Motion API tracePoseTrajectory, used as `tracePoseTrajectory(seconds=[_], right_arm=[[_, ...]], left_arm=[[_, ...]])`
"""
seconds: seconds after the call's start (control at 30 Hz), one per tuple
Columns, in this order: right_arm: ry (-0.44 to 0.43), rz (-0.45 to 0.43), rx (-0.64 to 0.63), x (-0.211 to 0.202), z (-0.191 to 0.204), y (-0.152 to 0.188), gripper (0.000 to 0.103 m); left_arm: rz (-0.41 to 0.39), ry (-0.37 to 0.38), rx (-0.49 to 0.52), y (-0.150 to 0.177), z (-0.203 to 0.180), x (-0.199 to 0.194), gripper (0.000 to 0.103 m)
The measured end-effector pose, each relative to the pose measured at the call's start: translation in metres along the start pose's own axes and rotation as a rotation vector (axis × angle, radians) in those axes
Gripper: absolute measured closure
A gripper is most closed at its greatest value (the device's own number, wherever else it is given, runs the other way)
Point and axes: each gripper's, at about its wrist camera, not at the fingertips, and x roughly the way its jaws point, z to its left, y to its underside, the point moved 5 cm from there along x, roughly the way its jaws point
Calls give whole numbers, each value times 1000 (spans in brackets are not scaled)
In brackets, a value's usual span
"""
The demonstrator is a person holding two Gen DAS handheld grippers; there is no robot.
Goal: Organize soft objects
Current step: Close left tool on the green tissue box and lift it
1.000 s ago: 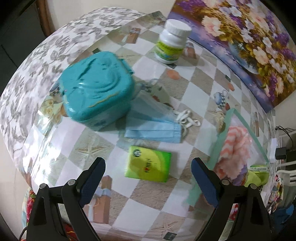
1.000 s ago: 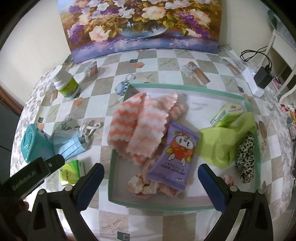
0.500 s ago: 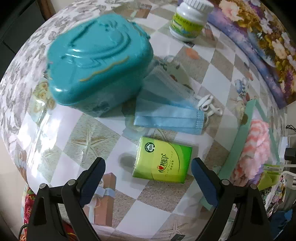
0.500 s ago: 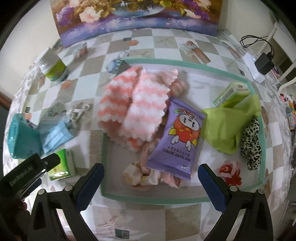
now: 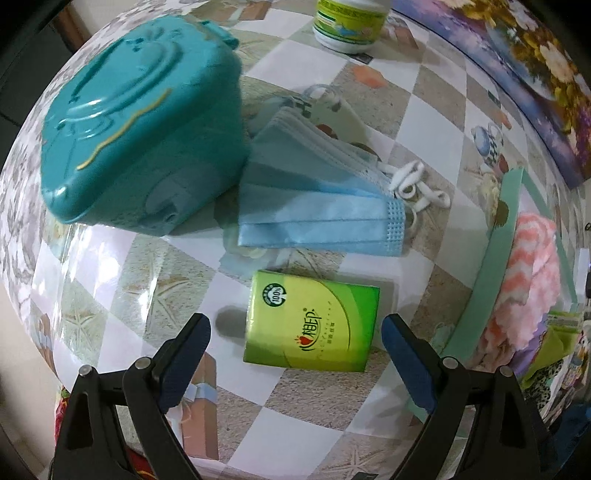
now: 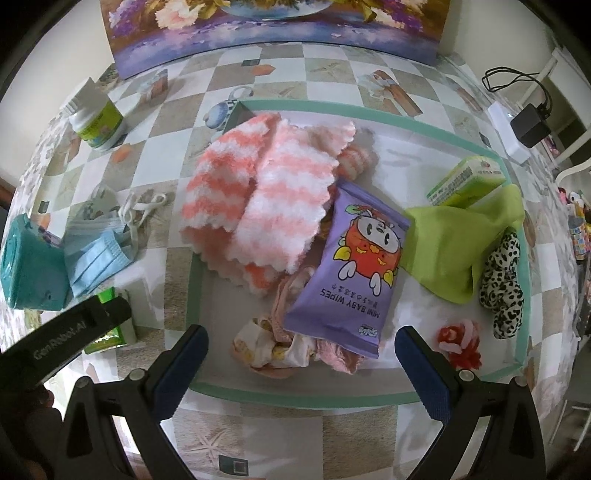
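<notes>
A green tissue pack (image 5: 312, 320) lies flat on the checked tablecloth, just ahead of my open left gripper (image 5: 295, 354), whose fingers stand wide on either side of it without touching. Behind the pack lies a stack of blue face masks (image 5: 317, 199) beside a teal plastic box (image 5: 140, 125). My right gripper (image 6: 301, 365) hangs open and empty over the near rim of the green-edged tray (image 6: 295, 393). Inside the tray are a pink-and-white striped cloth (image 6: 266, 192), a purple baby-wipes pack (image 6: 354, 273), a lime cloth (image 6: 454, 243), a leopard scrunchie (image 6: 504, 280) and a green tissue box (image 6: 467, 179).
A white pill bottle (image 6: 98, 122) stands at the back left. A flower painting (image 6: 273, 29) leans against the wall along the table's far edge. A charger and cable (image 6: 528, 122) lie at the right edge. The left gripper's body (image 6: 62, 332) shows in the right wrist view.
My left gripper has moved forward and down toward the green tissue pack, which now lies between its open fingers. My right gripper has drifted closer to the tray.
</notes>
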Motion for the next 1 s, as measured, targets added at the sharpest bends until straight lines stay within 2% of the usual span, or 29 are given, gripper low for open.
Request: tracePoseTrajectory(seconds=[0.17,0.23,0.3,0.33,0.7,0.83,1.0], right_arm=[[1,2,4,1,-2,-1,0],[1,1,5,0,-3,-1,0],[1,1,6,0,-3,-1,0],[1,1,6,0,-3,0,0],[8,-9,-1,0,-3,-3,0],[-2,-60,-11,-10,4,-7,0],[-54,-137,-40,-25,19,-13,0]], left_arm=[[-23,-10,10,-3,-8,0,10],[-37,-4,12,-2,-10,-4,20],[-39,7,12,-2,-11,-7,35],[-38,10,12,-3,-11,-7,37],[-56,61,-49,-5,14,-19,38],[-71,80,-88,-5,25,-25,38],[-72,93,-159,-5,50,-25,38]])
